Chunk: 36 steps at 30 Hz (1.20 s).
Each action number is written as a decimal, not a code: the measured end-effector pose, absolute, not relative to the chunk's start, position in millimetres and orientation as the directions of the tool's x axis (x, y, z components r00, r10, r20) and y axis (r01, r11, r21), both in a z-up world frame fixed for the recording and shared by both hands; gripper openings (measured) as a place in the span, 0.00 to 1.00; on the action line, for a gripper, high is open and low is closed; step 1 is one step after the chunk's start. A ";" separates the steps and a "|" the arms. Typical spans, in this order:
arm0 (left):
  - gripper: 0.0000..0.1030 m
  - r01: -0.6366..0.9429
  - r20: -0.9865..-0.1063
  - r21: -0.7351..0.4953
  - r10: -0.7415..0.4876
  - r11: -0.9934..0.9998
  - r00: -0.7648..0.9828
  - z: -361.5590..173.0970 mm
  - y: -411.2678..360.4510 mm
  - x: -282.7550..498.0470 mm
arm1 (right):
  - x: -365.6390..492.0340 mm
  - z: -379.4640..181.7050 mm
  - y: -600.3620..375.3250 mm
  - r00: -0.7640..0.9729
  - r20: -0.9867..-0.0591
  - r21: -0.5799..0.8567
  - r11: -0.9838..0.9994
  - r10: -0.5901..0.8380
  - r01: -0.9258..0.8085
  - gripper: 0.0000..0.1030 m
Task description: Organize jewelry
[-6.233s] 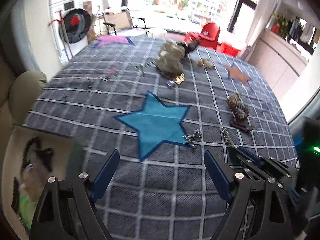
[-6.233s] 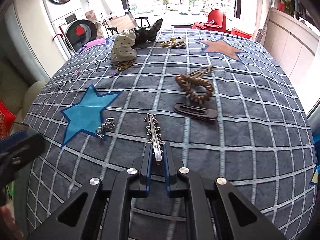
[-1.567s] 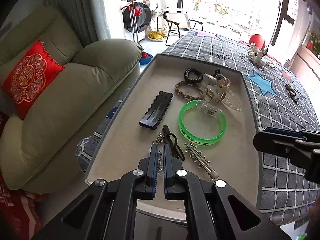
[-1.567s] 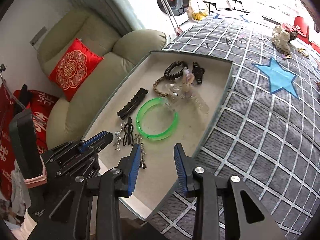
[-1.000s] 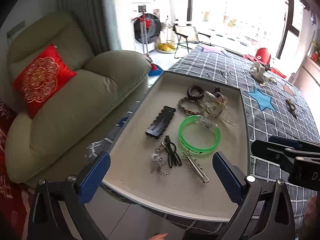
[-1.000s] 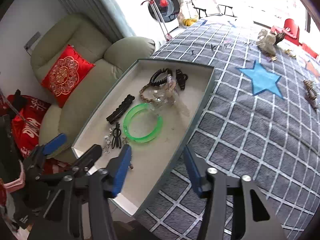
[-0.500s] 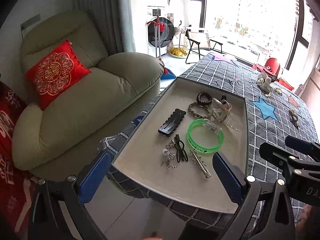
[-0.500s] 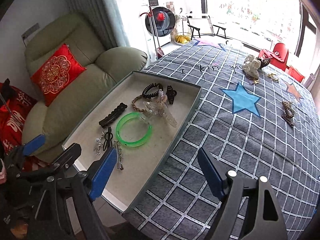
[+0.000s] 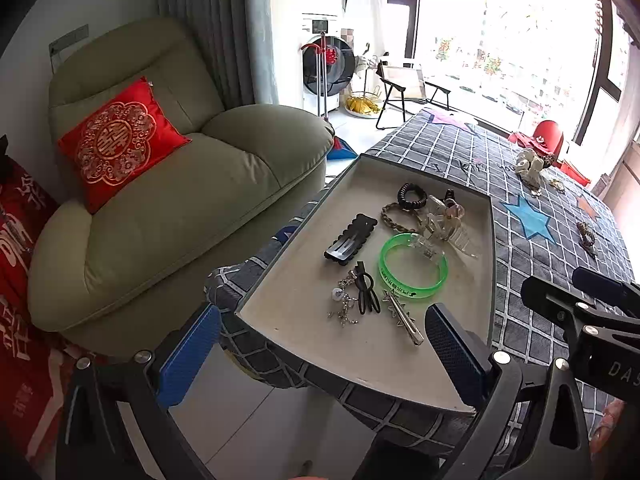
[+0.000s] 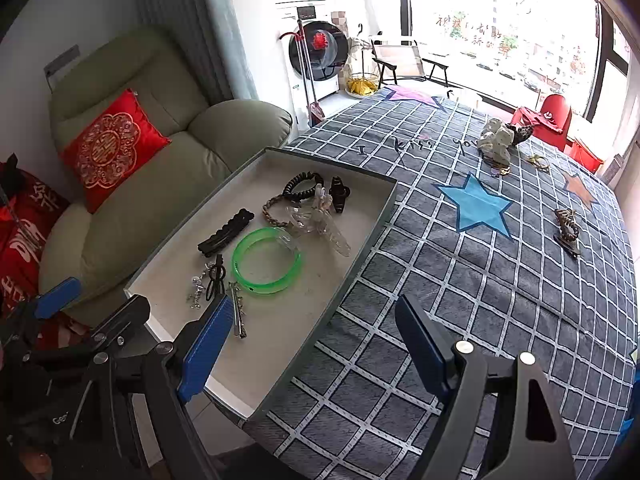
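Observation:
A shallow beige tray (image 9: 491,280) (image 10: 362,246) rests on the corner of the checked bed cover. In it lie a green bangle (image 9: 384,270) (image 10: 239,264), a silver star hair clip (image 9: 402,318) (image 10: 238,312), a silver charm chain (image 9: 344,304), a black hair clip (image 9: 351,240), a clear claw clip (image 9: 444,220) and a black coil tie (image 9: 412,196). My left gripper (image 9: 320,354) hangs open above the tray's near end. My right gripper (image 10: 316,348) stands open over the tray's near right rim. Neither holds anything.
A brown beaded bracelet (image 10: 566,224) over a dark clip, a white scrunchie (image 10: 496,140) and a gold piece (image 10: 538,162) lie farther up the bed cover (image 10: 480,300). A green armchair (image 9: 180,184) with a red cushion (image 9: 120,140) stands left of the tray, across a strip of floor.
My right gripper carried the star clip from the bed cover into the tray and released it. My left gripper opened off the charm chain. Both have since pulled back and up.

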<state>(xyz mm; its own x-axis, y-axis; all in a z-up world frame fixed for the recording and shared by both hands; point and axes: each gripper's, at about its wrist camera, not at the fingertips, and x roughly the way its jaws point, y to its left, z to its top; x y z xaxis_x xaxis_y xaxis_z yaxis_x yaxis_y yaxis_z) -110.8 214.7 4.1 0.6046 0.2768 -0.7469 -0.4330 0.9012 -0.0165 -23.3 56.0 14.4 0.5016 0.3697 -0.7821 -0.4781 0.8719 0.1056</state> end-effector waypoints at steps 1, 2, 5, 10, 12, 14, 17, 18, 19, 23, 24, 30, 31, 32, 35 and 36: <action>1.00 -0.434 -0.747 -0.016 0.277 0.901 0.604 4.2 214.7 -111.2 | -23.2 14.4 55.5 0.502 -0.782 0.106 0.873 0.369 -0.477 0.83; 1.00 -0.435 -0.747 -0.015 0.279 0.900 0.603 4.2 214.6 -111.6 | -23.0 14.4 55.0 0.504 -0.782 0.105 0.874 0.368 -0.475 0.83; 1.00 -0.438 -0.748 -0.014 0.281 0.899 0.601 4.0 215.1 -111.8 | -22.8 14.2 54.0 0.507 -0.781 0.104 0.876 0.365 -0.470 0.83; 1.00 -0.438 -0.749 -0.013 0.281 0.899 0.600 3.5 215.5 -112.4 | -22.8 14.3 53.2 0.509 -0.780 0.103 0.878 0.363 -0.468 0.83; 1.00 -0.439 -0.750 -0.012 0.282 0.899 0.599 3.1 215.9 -112.7 | -22.4 14.4 52.8 0.512 -0.779 0.101 0.879 0.361 -0.466 0.83; 1.00 -0.439 -0.751 -0.012 0.282 0.898 0.598 2.2 216.7 -113.9 | -22.1 14.2 52.2 0.513 -0.779 0.101 0.880 0.360 -0.464 0.83; 1.00 -0.440 -0.750 -0.012 0.283 0.898 0.597 2.0 216.5 -114.2 | -22.3 14.8 51.5 0.513 -0.779 0.103 0.880 0.361 -0.463 0.83; 1.00 -0.439 -0.750 -0.012 0.282 0.898 0.598 2.0 216.5 -114.5 | -22.5 14.7 51.3 0.513 -0.779 0.103 0.881 0.361 -0.462 0.83; 1.00 -0.439 -0.750 -0.011 0.283 0.898 0.598 2.0 216.3 -114.4 | -22.6 14.7 50.8 0.514 -0.778 0.104 0.881 0.361 -0.461 0.83; 1.00 -0.439 -0.751 -0.012 0.282 0.898 0.597 1.9 216.4 -114.4 | -23.3 15.0 49.7 0.518 -0.777 0.103 0.883 0.359 -0.458 0.83; 1.00 -0.439 -0.751 -0.011 0.282 0.898 0.596 1.1 216.4 -115.0 | -23.2 14.8 49.9 0.517 -0.777 0.103 0.883 0.359 -0.458 0.83; 1.00 -0.441 -0.754 -0.010 0.283 0.898 0.593 -0.7 216.7 -116.9 | -23.3 14.9 49.8 0.516 -0.778 0.103 0.883 0.358 -0.458 0.83; 1.00 -0.441 -0.754 -0.010 0.283 0.897 0.592 -0.8 216.4 -116.8 | -23.7 14.9 49.8 0.516 -0.778 0.102 0.883 0.358 -0.458 0.83; 1.00 -0.441 -0.755 -0.009 0.283 0.897 0.592 -0.8 216.2 -116.7 | -23.8 15.2 49.2 0.516 -0.778 0.102 0.883 0.358 -0.458 0.83; 1.00 -0.439 -0.755 -0.009 0.282 0.898 0.591 -1.0 215.8 -116.8 | -23.6 15.1 49.4 0.516 -0.778 0.103 0.883 0.358 -0.457 0.83; 1.00 -0.440 -0.755 -0.009 0.282 0.898 0.592 -0.8 215.8 -116.9 | -23.9 15.1 49.7 0.516 -0.778 0.103 0.883 0.358 -0.458 0.83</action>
